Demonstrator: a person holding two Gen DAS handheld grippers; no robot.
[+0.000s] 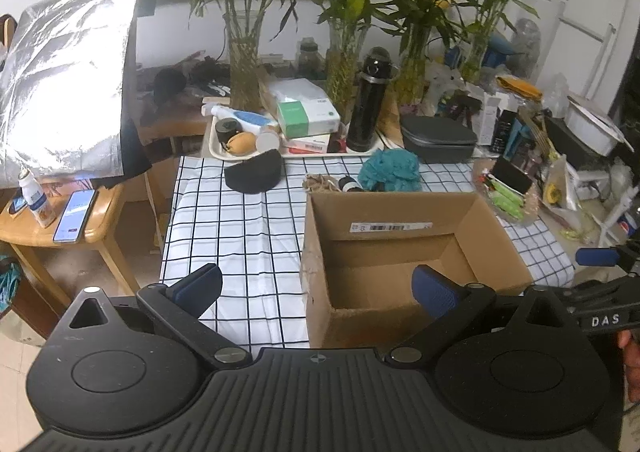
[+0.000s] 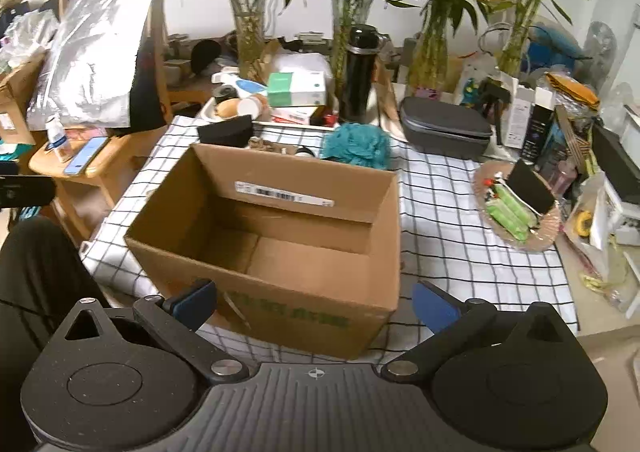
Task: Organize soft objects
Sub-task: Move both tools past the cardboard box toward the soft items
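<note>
An open, empty cardboard box (image 1: 404, 248) (image 2: 280, 228) stands on the checked tablecloth (image 1: 240, 236) (image 2: 452, 236). Behind it lie a teal bath pouf (image 1: 390, 171) (image 2: 357, 144), a black soft cap-like object (image 1: 253, 171) (image 2: 225, 133), a tan rope bundle (image 1: 320, 183) (image 2: 266, 144) and a small black-capped jar (image 1: 349, 185) (image 2: 304, 152). My left gripper (image 1: 316, 288) is open and empty, low at the box's near-left corner. My right gripper (image 2: 314, 306) is open and empty in front of the box's near wall; its tip shows in the left wrist view (image 1: 598, 257).
A cream tray (image 1: 216, 144) with boxes and a black flask (image 1: 368, 108) (image 2: 358, 72) stands behind. A grey case (image 1: 438, 138) (image 2: 446, 128), glass vases with bamboo (image 1: 244, 64), a snack basket (image 2: 516, 208) and right-side clutter surround. A wooden side table (image 1: 92, 228) holds a phone (image 1: 75, 215).
</note>
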